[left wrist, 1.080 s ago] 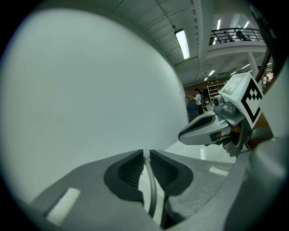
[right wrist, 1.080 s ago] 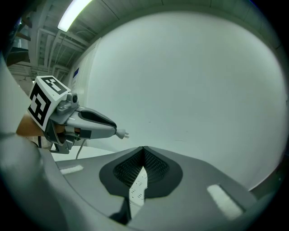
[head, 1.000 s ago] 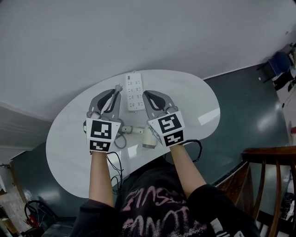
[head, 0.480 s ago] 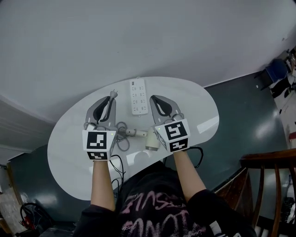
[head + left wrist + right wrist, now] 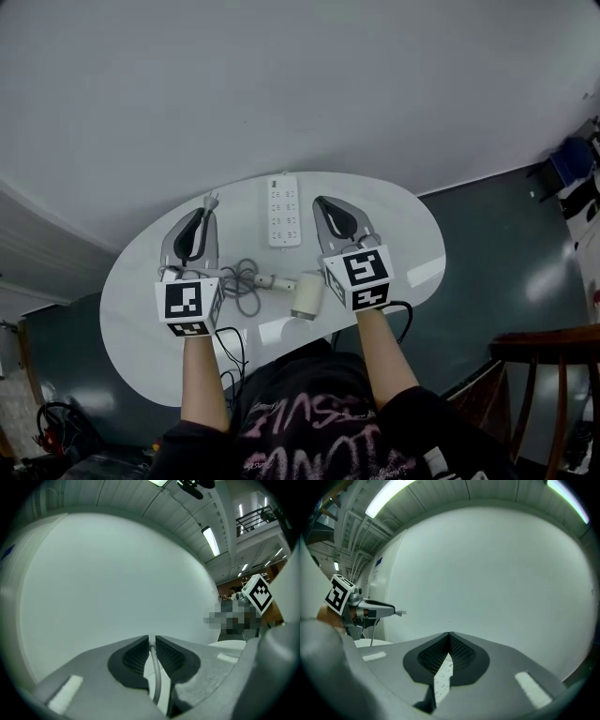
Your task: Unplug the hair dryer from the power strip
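Note:
The white power strip lies at the far middle of the white oval table. My left gripper is to its left, shut on the hair dryer's grey cord. The plug sticks out past the tips, free of the strip, and its prongs show in the right gripper view. The white hair dryer lies at the near edge, with its cord coiled beside it. My right gripper is just right of the strip, shut with nothing between its pads.
A wooden chair stands at the lower right on the dark floor. A black cable loops off the table's near edge by my right arm. A plain pale wall fills both gripper views.
My left gripper has moved left and away from the power strip, carrying the plug and cord with it. The right gripper has stayed beside the strip.

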`<state>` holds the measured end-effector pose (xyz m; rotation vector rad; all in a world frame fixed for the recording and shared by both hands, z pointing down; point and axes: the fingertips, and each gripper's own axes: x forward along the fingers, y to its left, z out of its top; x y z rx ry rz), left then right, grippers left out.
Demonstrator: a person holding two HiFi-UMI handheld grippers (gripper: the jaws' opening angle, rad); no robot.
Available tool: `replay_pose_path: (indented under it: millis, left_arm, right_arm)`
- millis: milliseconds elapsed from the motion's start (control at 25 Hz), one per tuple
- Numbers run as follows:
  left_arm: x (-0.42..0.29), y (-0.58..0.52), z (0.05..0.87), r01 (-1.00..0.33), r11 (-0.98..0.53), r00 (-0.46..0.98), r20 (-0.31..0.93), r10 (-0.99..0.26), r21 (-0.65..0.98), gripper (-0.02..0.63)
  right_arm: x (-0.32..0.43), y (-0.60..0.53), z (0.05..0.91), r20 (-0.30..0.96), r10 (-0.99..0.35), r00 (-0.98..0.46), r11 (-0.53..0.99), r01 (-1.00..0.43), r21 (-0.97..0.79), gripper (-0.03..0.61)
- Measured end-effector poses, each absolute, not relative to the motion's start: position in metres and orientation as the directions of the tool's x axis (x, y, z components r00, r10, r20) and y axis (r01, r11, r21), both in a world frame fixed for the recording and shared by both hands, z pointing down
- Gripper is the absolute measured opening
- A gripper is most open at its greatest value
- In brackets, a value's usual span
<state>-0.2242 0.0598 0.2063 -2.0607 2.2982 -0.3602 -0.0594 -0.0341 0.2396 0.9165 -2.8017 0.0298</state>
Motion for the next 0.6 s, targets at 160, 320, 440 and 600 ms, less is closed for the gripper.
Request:
replay_pose_path:
  millis: [160, 320, 440, 600]
  left_arm:
    - [-0.2259, 0.0640, 0.2098, -0.976, 0.108, -0.133, 0.128, -0.983, -0.188, 0.047]
    - [-0.2257, 0.0635, 0.2099, -0.976, 0.098, -0.124, 0.129, -0.984, -0.197, 0.048]
    - [-0.2267, 0.0636, 0.2104, -0.973, 0.092, -0.118, 0.112, -0.987, -0.211, 0.048]
    - [-0.2269, 0.0643, 0.2111, -0.975, 0.088, -0.111, 0.103, -0.988, -0.205, 0.047]
  right_arm:
    - [-0.0602, -0.0326, 0.2434, 0.190, -0.582, -0.791, 0.810, -0.586, 0.040, 0.006]
    - [-0.0610, -0.0345, 0.2403, 0.182, -0.588, -0.788, 0.806, -0.591, 0.042, 0.006]
    - [-0.0614, -0.0350, 0.2397, 0.181, -0.592, -0.785, 0.802, -0.595, 0.044, 0.006]
    - [-0.0609, -0.0337, 0.2398, 0.181, -0.595, -0.783, 0.800, -0.598, 0.046, 0.006]
